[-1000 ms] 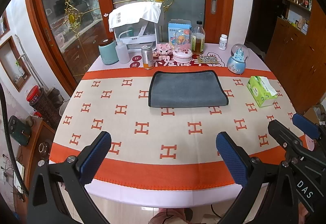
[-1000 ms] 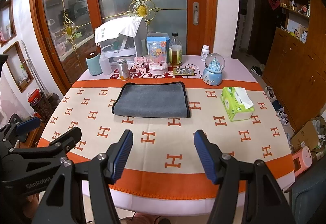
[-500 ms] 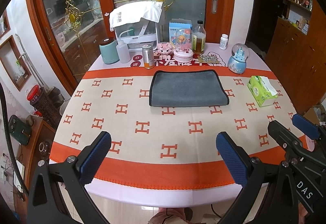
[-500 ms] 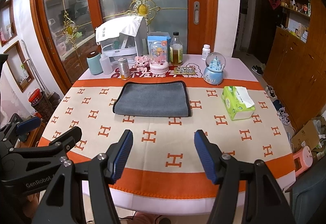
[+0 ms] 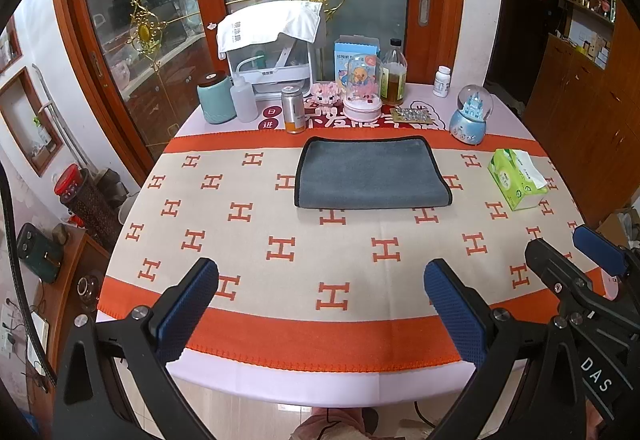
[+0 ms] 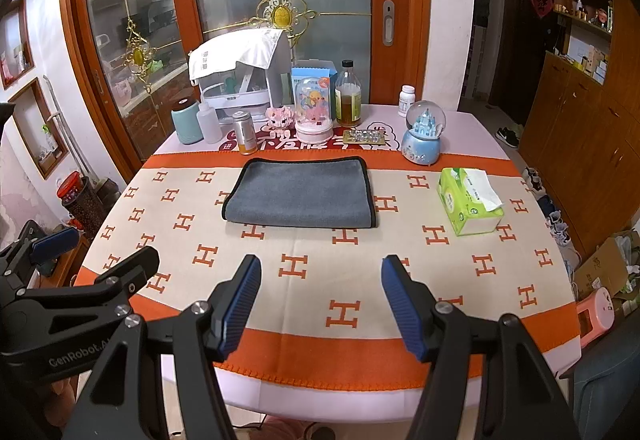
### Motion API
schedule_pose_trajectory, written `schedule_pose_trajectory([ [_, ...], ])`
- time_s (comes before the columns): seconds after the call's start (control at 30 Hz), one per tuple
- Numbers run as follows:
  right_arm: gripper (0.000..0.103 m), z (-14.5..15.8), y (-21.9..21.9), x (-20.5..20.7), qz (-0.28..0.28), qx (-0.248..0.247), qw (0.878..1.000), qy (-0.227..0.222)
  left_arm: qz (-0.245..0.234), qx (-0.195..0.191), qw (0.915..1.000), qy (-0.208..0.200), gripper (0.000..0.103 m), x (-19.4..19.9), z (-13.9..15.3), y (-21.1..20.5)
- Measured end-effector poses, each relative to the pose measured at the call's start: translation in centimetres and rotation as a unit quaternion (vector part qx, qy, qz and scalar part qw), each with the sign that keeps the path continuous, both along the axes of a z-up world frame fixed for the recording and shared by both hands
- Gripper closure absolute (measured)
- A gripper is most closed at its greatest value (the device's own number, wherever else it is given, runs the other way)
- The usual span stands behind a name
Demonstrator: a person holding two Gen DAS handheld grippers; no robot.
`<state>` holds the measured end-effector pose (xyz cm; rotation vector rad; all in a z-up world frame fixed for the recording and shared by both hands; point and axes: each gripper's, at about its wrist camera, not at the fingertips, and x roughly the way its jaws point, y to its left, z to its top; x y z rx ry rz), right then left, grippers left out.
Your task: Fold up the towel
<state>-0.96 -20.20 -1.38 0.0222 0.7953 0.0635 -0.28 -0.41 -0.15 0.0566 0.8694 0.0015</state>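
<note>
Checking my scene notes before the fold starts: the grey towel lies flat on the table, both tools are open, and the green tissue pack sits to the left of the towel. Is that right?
One detail is wrong: the green tissue pack sits to the right of the grey towel, as the right wrist view shows. The towel does lie flat on the table, and the left tool and right tool are both open.

Bare cloth in front, a crowd at the back.

The surface (image 6: 312,280) lies bare from the near edge up to the gray towel (image 6: 300,197), so a gripper can pass there. A green tissue box (image 6: 470,199) stands to the right of the towel, apart from it. Behind the towel, a can (image 6: 245,133), a pink dome toy (image 6: 315,111) and a snow globe (image 6: 424,137) block the far side.
</note>
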Motion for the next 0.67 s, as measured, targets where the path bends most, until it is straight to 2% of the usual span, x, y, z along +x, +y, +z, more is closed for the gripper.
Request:
schedule_pose_trajectory([
  [0.67, 0.040, -0.41, 0.16, -0.03, 0.003, 0.001, 1.000, 0.002, 0.003, 0.000, 1.0000, 0.006, 0.001, -0.17, -0.79, 0.35],
])
